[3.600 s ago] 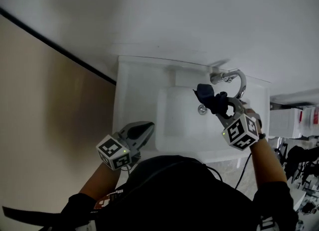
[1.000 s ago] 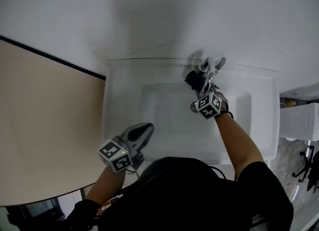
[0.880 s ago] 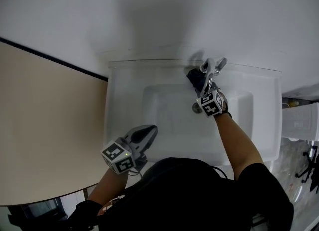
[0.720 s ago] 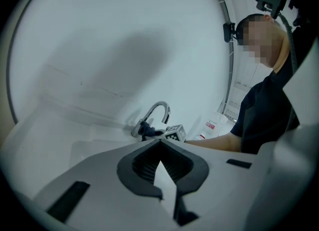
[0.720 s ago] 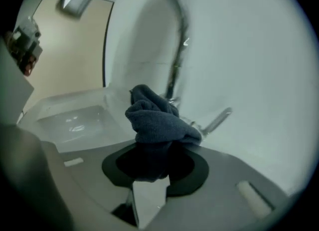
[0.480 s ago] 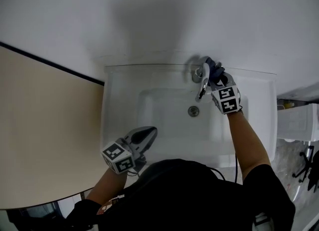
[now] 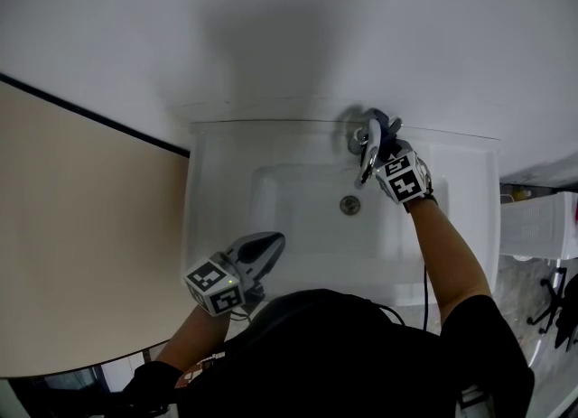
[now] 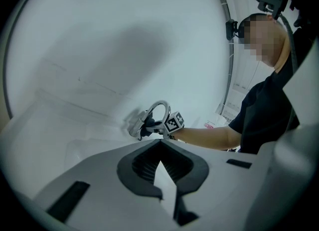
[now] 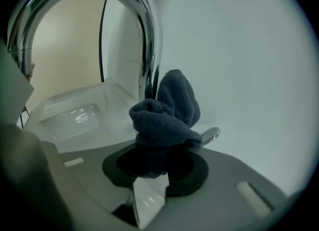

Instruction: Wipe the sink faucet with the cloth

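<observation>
As the wiping moved from the front of the spout round to its rear, my right gripper (image 7: 383, 138) held the dark blue terry cloth (image 9: 165, 113) bunched tight between its jaws, pressed against the upright stem of the curved chrome faucet (image 9: 148, 50). A second earlier the cloth had been on the spout's left side, over the basin; now it sat at the faucet's base, close to the wall. I judged the spout's front done and the base and back in hand. My left gripper (image 7: 262, 246), jaws together on nothing, stayed idle over the near left rim of the white ceramic sink (image 7: 209, 181), well apart from the faucet.
</observation>
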Available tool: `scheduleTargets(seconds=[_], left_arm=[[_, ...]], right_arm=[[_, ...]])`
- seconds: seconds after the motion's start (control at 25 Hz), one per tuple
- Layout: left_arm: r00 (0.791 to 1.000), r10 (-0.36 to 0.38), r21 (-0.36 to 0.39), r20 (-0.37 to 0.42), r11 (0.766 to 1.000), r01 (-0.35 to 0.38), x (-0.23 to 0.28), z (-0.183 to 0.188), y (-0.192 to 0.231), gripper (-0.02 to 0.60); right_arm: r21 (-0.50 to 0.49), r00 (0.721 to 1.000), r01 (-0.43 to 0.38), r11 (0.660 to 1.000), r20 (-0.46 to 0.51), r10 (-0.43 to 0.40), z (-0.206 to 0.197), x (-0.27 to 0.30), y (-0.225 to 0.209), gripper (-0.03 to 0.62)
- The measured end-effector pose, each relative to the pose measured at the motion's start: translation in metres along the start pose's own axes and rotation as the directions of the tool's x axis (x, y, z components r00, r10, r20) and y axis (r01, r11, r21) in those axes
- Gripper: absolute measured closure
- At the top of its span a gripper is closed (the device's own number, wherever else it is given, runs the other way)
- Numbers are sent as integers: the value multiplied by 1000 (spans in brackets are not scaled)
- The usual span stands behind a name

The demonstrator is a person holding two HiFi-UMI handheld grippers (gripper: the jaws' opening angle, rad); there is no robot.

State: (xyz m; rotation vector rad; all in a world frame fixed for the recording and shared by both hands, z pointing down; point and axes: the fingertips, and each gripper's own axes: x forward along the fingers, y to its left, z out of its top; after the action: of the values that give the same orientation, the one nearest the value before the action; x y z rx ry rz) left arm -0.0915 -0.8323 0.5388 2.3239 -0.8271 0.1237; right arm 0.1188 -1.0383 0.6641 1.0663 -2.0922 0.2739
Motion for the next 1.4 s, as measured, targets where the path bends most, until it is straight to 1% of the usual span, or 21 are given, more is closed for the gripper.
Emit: scheduleTargets(seconds=[0.08, 0.12, 0.2, 0.24, 0.28, 0.36, 0.44, 0.52, 0.6, 0.72, 0.84, 1.0, 1.12, 1.28, 1.4], left_arm=[[1000, -5, 5, 1, 1000, 5, 1, 0, -1, 581], [1000, -5, 9, 1, 1000, 5, 2, 1, -1, 581], [1000, -2, 15, 0, 1000, 2, 2, 2, -2, 581], [1000, 2, 16, -2, 1000, -2, 1, 3, -3, 581], [1000, 5, 17, -4, 1000, -5, 1, 4, -4, 581], [1000, 13, 20, 1, 1000, -13, 1, 5, -3, 581], [1000, 29, 24, 6, 999, -29, 1, 6, -2, 581], [999, 38, 33, 9, 999, -38, 4, 10, -4, 581], [999, 31, 48, 16, 998, -32, 11, 15, -10, 581], [999, 17, 67, 39, 998, -20, 23, 25, -24, 581], [998, 6, 77, 63, 997, -10, 38, 35, -41, 581], [992, -2, 84, 123, 996, -8, 55, 52, -67, 581], [987, -19, 90, 159, 996, 5, 55, 59, -85, 581], [983, -50, 105, 178, 994, 32, 32, 64, -90, 581], [982, -69, 117, 175, 992, 49, 1, 67, -77, 581]], right_arm=[[15, 999, -35, 999, -28, 35, -10, 2, 10, 497], [10, 996, -65, 998, -63, 66, -21, 6, 20, 497], [-16, 981, -132, 991, -143, 129, -51, 14, 44, 497], [-18, 975, -157, 987, -159, 152, -63, 14, 56, 497], [-3, 973, -175, 984, -155, 173, -70, 11, 66, 497], [56, 969, -215, 975, -116, 220, -77, 1, 84, 496], [115, 959, -264, 958, -76, 273, -86, -12, 98, 494], [174, 948, -303, 937, -41, 315, -99, -32, 106, 494], [236, 941, -325, 916, -10, 337, -110, -56, 105, 493], [317, 939, -340, 886, 64, 337, -113, -94, 88, 493], [365, 939, -342, 866, 149, 309, -108, -135, 64, 493], [357, 922, -368, 859, 261, 286, -87, -187, 27, 493], [347, 908, -377, 859, 320, 269, -71, -222, 12, 493], [346, 900, -361, 866, 374, 226, -45, -251, 15, 493], [352, 895, -347, 869, 403, 194, -22, -262, 42, 493]])
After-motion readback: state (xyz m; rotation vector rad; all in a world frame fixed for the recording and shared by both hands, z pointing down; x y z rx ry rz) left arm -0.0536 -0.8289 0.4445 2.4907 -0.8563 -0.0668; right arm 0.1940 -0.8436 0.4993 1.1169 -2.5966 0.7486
